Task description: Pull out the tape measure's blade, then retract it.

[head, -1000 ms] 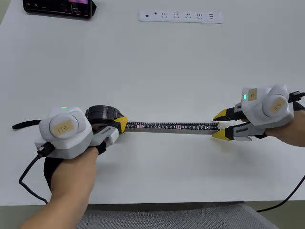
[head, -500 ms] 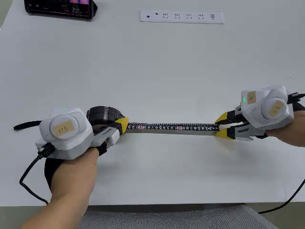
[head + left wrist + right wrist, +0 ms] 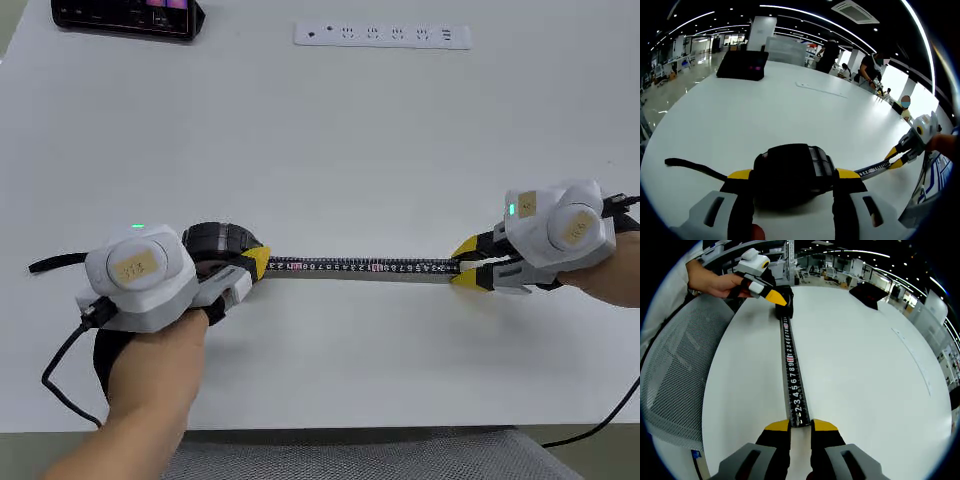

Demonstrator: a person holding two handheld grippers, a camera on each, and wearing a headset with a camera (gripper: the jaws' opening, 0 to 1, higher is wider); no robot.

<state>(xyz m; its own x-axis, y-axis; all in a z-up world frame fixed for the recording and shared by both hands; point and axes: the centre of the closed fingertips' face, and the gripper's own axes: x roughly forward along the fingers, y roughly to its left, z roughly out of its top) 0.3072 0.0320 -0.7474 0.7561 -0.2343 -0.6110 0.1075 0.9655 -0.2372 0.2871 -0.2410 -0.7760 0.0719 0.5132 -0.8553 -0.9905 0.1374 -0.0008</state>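
The tape measure [image 3: 222,243] rests on the white worktop [image 3: 330,150] at the near left, its black round case upright between the jaws of the left hand-held gripper [image 3: 245,262]. In the left gripper view, both yellow-tipped jaws press against opposite sides of the case, so this hand-held gripper is clamped on the tape measure. The blade [image 3: 365,267] is drawn out of the case and runs to the right in a nearly straight line, low over the worktop, with its printed scale facing up. The far end of the blade sits between the yellow tips of the right hand-held gripper [image 3: 465,265]. In the right gripper view, the two jaws stand close together with the blade end pinched between them, so this hand-held gripper is closed on the blade. The two hand-held grippers are well apart, one at each end of the extended blade, and each is held in a hand. A black strap [image 3: 55,262] trails from the case to the left and lies flat on the worktop. A white power strip [image 3: 381,35] lies at the far edge of the worktop. A dark flat device [image 3: 125,15] stands at the far left corner. A grey mesh chair [image 3: 680,370] stands beside the near edge of the worktop.
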